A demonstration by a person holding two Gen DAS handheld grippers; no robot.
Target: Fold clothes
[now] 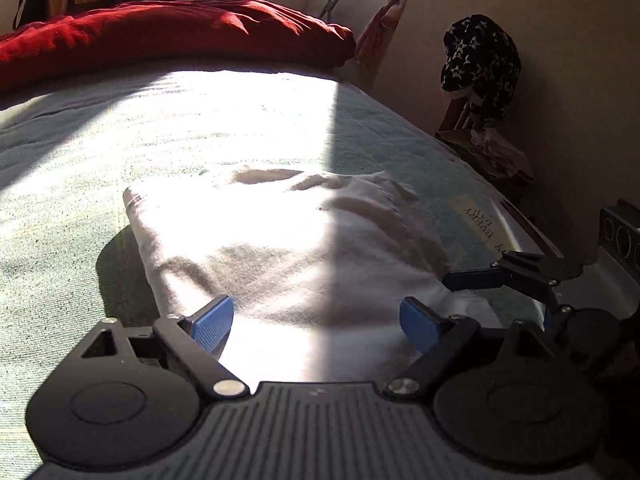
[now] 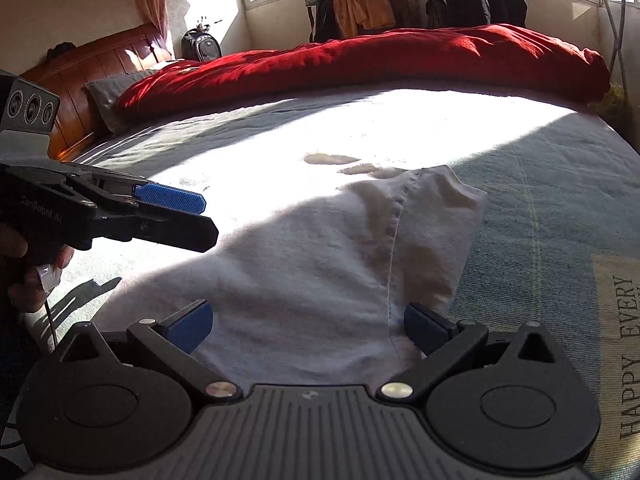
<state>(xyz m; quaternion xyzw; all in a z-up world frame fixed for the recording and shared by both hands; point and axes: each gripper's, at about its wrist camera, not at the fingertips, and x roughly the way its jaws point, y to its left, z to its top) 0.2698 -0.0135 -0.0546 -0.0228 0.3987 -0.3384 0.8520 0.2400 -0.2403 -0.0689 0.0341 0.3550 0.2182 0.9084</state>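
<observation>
A white garment [image 1: 280, 248] [image 2: 320, 260] lies folded on the pale blue bed sheet [image 1: 80, 152], half in sunlight and half in shadow, with a stitched seam running down its right part. My left gripper [image 1: 316, 322] hovers over the near edge of the garment, its blue pads wide apart and nothing pinched. It also shows at the left of the right wrist view as the left gripper [image 2: 206, 220], held by a hand. My right gripper [image 2: 308, 330] is open too, low over the near edge by the seam; its black fingers [image 1: 480, 278] show to the right.
A red quilt [image 2: 360, 64] [image 1: 160, 36] is bunched along the far side of the bed. A wooden headboard [image 2: 80, 76] and a grey pillow [image 2: 108, 96] are at the far left. A chair draped with a black star-patterned cloth [image 1: 480, 64] stands past the bed's right edge. A printed label [image 2: 624, 352] is on the sheet.
</observation>
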